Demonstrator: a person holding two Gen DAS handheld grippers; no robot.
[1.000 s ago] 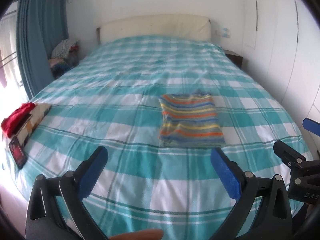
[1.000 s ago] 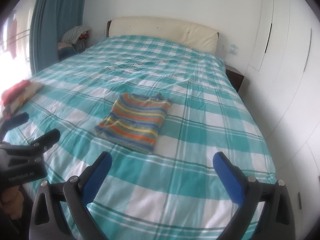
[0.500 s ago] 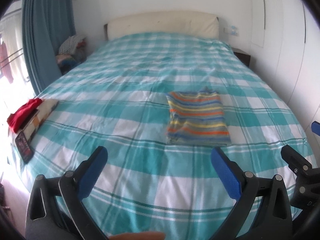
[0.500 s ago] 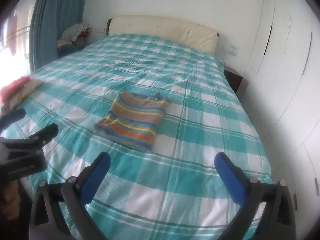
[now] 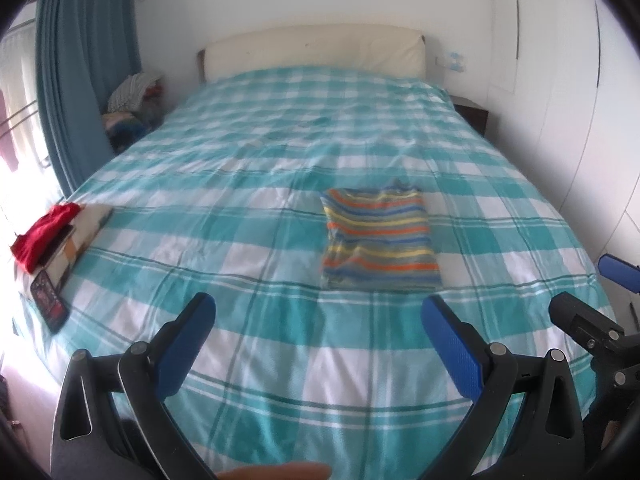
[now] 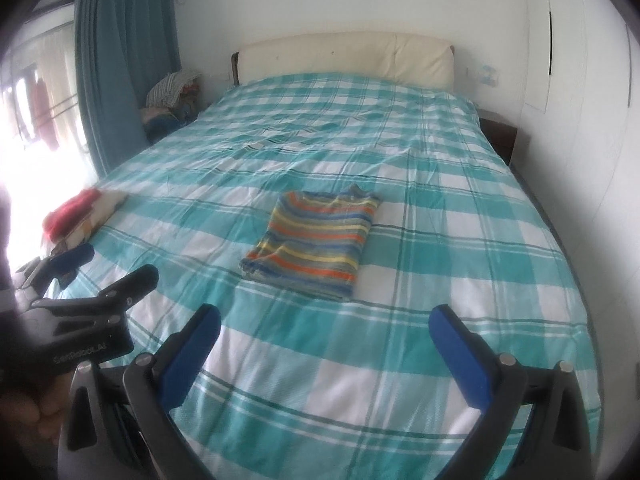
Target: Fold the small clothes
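Observation:
A small striped garment (image 5: 378, 238) lies folded into a flat rectangle on the teal checked bed (image 5: 280, 168); it also shows in the right wrist view (image 6: 316, 240). My left gripper (image 5: 318, 314) is open and empty, held back over the bed's near edge, short of the garment. My right gripper (image 6: 326, 324) is open and empty too, over the near edge. The right gripper shows at the right edge of the left wrist view (image 5: 592, 312), and the left gripper at the left of the right wrist view (image 6: 100, 280).
A red cloth (image 5: 44, 228) lies on a patterned cloth at the bed's left edge, with a dark phone-like object (image 5: 48, 300) near it. A clothes pile (image 5: 132, 108) sits by the blue curtain. A nightstand (image 5: 472, 116) and white wardrobe stand on the right.
Both grippers have pulled back and risen a little from the bed, so the folded garment looks farther away. Both stay open and the garment has not moved.

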